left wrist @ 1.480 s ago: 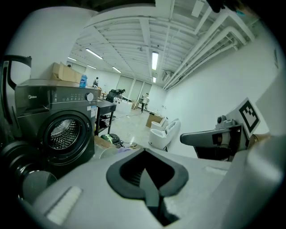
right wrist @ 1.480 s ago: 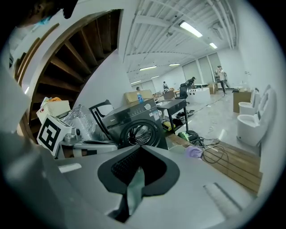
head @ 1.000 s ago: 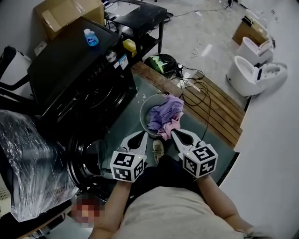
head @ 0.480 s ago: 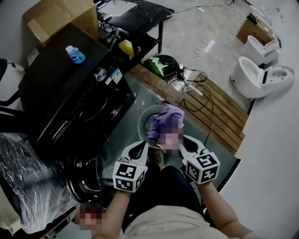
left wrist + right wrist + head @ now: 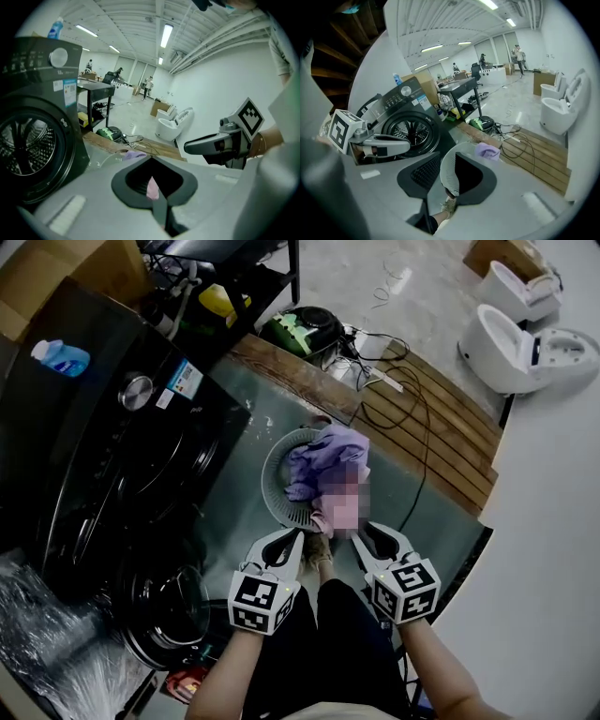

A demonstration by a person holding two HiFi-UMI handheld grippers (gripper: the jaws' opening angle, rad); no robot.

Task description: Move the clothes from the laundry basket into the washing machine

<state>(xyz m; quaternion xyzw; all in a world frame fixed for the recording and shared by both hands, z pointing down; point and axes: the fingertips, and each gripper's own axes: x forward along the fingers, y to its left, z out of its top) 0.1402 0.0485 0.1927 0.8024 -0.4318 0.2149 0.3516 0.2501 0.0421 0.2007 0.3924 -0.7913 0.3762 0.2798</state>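
The clothes (image 5: 323, 457) in the basket (image 5: 275, 491) look soft and light; I'd pinch a top fold. My left gripper (image 5: 298, 538) is closed and empty; my right gripper (image 5: 362, 529) has just been opening, narrow, nothing between.

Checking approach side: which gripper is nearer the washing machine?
Left. The left gripper is just right of the washing machine; the right gripper is farther right, past the left one, its jaws having just opened slightly, nothing between them.

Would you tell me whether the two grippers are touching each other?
Apart. The head view shows the person's shoe in the gap between the left gripper and the right gripper, whose jaws have just been opening with nothing between them.
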